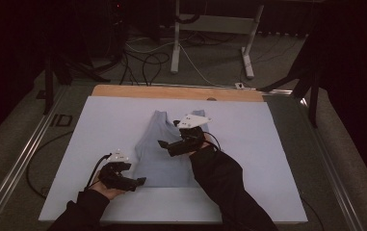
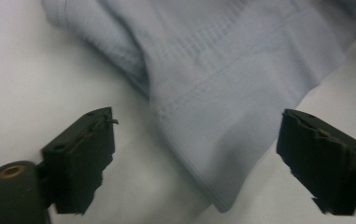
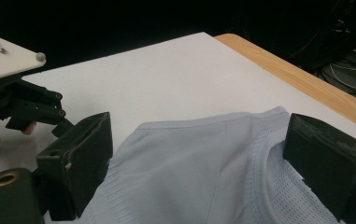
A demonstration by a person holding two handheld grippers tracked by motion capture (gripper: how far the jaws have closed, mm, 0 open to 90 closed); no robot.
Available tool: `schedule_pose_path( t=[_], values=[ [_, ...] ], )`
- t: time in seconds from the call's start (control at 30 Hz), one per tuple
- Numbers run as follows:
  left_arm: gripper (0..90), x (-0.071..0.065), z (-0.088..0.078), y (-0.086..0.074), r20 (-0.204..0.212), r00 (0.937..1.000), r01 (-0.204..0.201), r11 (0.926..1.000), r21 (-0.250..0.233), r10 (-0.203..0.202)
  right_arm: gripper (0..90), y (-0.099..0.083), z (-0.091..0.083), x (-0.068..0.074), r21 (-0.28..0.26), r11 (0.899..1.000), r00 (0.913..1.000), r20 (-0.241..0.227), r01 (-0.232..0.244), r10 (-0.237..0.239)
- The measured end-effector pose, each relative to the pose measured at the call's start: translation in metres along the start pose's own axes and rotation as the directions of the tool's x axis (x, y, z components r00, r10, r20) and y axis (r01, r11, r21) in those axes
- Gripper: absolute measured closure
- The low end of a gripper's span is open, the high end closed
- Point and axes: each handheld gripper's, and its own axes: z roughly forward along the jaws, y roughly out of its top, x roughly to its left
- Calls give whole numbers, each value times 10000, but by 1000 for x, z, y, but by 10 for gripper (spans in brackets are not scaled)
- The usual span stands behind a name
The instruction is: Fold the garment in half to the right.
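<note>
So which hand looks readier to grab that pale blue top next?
Probably the left: the left gripper sits low at the garment's near corner, open jaws framing the hem. The right gripper hovers over its middle, also open.

From my remote station, the high view showed a pale blue garment (image 1: 164, 154) lying flat on the white table cover (image 1: 99, 130), with a strip of wooden table edge (image 1: 171, 92) beyond it. The left gripper (image 1: 141, 181) sat low at the garment's near left corner, its jaws apart. The right gripper (image 1: 162, 143) hovered over the garment's middle, pointing left; I could not judge its jaws. Dark sleeves (image 1: 227, 185) entered from below. Cables (image 1: 145, 60) lay on the floor behind.
</note>
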Motion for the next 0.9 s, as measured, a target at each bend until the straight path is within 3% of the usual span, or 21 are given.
schedule_pose_path(
  t=[0.27, 0.5, 0.6, 0.77, 0.9],
  values=[
    [307, -2, 5, -1, -21, 10000, 74, 9997, 226, -74, 84, -1, 1, 0, 13, 10000, 10000, -29, -29, 29],
    [459, -9, 6, -1, -11, 9997, -251, 9991, 353, 252, 84, -1, 2, 0, 46, 10000, 10000, -58, -54, 54],
    [519, -19, 8, -2, 119, 9984, -561, 9975, 424, 557, 84, 0, 2, 0, 32, 10000, 10000, -41, -52, 52],
    [614, -21, 8, -2, -99, 9985, -528, 9972, 525, 534, 84, 0, 4, -1, 66, 10000, 10000, -37, -44, 45],
    [723, -21, 7, -2, 112, 9978, -655, 9956, 673, 649, 84, 1, 5, 0, 119, 9999, 10000, -49, -68, 69]
  ],
)
